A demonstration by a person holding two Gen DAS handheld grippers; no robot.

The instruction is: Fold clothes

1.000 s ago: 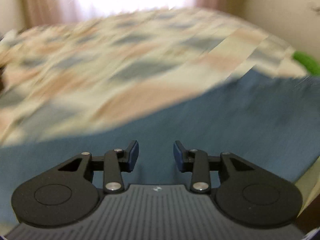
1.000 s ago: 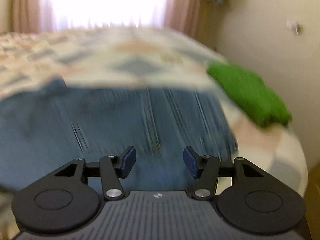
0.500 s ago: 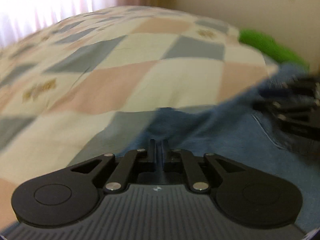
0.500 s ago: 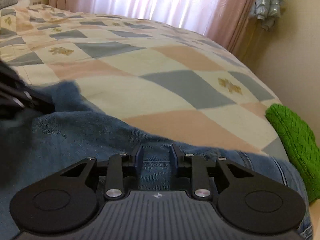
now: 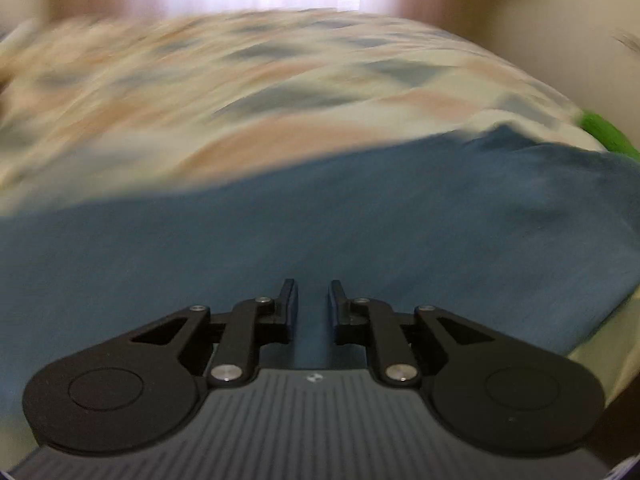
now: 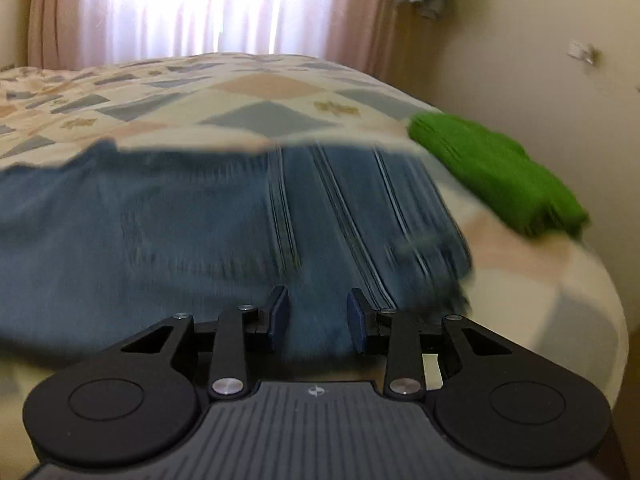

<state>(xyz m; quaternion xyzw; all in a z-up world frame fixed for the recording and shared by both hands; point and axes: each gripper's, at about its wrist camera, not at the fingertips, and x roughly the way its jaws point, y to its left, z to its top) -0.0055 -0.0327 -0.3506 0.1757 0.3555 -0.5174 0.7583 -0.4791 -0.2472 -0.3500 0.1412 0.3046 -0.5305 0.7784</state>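
The left gripper [image 5: 313,304] is opening, narrow and empty, over the jeans [image 5: 320,232] lying on the near bed [image 5: 200,92]. The right gripper [image 6: 316,316] is opening wider, empty; both should pinch the near edge squarely.

Daylight comes from the far curtained window [image 6: 208,8], which is overexposed to white glare. The room is softly lit, without hard shadows. Motion blur smears the checked bedspread [image 5: 240,92] and blue jeans [image 6: 240,220]. Fisheye distortion bends the edges.
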